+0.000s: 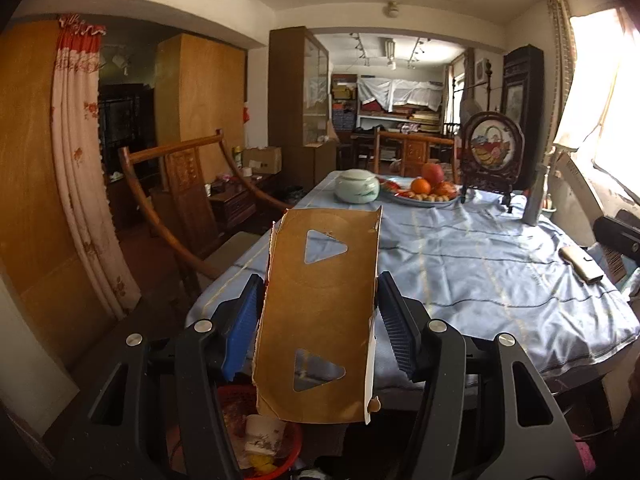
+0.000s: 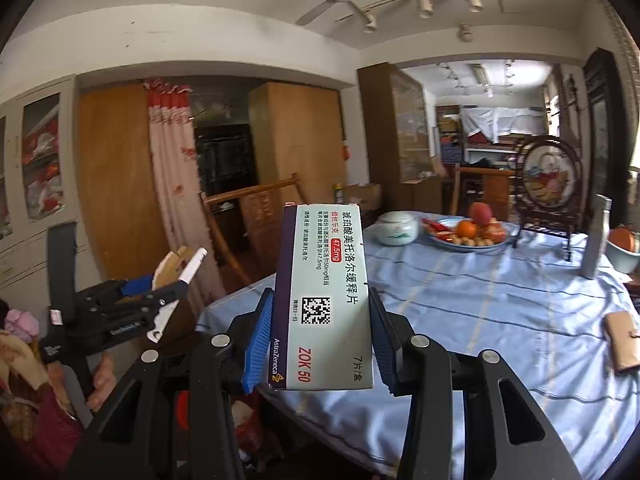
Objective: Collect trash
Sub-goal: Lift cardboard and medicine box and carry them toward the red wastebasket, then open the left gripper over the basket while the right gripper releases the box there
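My left gripper (image 1: 320, 280) is shut on a flat brown cardboard piece (image 1: 320, 320) with two triangular cut-outs, its blue pads (image 1: 240, 328) pressing both long edges. Below it stands a red basket (image 1: 280, 452) holding crumpled paper and other scraps. In the right wrist view my right gripper (image 2: 320, 292) is shut on a pale medicine box (image 2: 328, 308) with a purple edge, a QR code and red lettering. The left gripper (image 2: 160, 296) with its cardboard (image 2: 176, 264) also shows at the left of that view, held by a person's hand (image 2: 100, 384). Both loads hang in the air near the table's near-left corner.
A table under a blue cloth (image 1: 480, 280) reaches back and right, bearing a white-green lidded jar (image 1: 357, 186), a fruit plate (image 1: 424, 194), a round framed picture stand (image 1: 491, 152), a grey metal bottle (image 2: 596, 236) and a tan wallet (image 1: 582, 266). A wooden chair (image 1: 188, 184) stands left of the table.
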A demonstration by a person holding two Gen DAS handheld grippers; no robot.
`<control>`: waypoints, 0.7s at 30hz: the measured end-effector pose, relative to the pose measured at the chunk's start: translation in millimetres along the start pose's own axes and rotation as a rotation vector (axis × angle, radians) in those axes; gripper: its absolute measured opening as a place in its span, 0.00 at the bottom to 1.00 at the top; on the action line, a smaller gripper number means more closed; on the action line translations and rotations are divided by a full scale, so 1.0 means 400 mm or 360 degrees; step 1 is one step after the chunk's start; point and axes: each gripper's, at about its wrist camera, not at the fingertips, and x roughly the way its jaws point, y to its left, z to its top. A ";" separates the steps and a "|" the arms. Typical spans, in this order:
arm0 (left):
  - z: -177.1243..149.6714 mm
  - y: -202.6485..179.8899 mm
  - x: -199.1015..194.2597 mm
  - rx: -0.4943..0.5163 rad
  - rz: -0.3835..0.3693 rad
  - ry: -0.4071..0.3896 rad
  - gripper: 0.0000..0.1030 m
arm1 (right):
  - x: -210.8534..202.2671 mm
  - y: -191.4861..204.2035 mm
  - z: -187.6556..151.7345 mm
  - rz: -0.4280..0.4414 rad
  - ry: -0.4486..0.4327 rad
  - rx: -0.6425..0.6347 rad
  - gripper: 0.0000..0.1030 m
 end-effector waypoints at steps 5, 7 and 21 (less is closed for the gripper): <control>-0.067 0.131 0.077 -0.0063 0.0133 0.0142 0.56 | 0.099 0.112 0.007 0.0095 0.0118 -0.0068 0.44; -0.098 0.169 0.120 -0.0093 0.0143 0.0225 0.56 | 0.143 0.152 0.002 0.0139 0.0175 -0.0087 0.44; -0.308 0.373 0.299 -0.0242 0.0386 0.0686 0.84 | 0.431 0.282 -0.083 0.0355 0.0572 -0.0135 0.44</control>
